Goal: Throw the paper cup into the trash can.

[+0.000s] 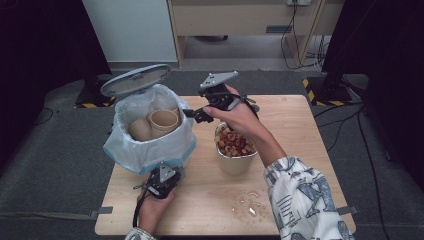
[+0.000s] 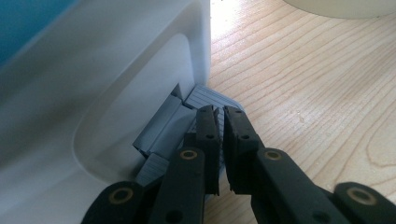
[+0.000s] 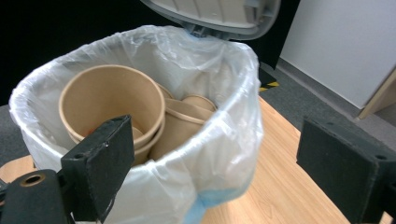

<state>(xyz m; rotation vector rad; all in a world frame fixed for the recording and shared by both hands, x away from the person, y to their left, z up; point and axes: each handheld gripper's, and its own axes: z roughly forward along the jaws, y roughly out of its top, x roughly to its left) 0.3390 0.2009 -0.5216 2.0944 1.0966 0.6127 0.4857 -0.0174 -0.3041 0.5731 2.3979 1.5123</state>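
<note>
A white pedal bin lined with a clear plastic bag stands on the table's left side, its grey lid raised. Several brown paper cups lie inside. My left gripper is at the bin's base. In the left gripper view its jaws are shut, tips resting on the grey pedal. My right gripper hangs beside the bin's rim, open with nothing between the pads. In the right gripper view the open gripper faces the bag, the cups and the lid.
A paper bowl full of reddish food scraps stands on the wooden table below my right hand. Crumbs and wet spots lie near the front edge. Dark stands and cables surround the table on the floor.
</note>
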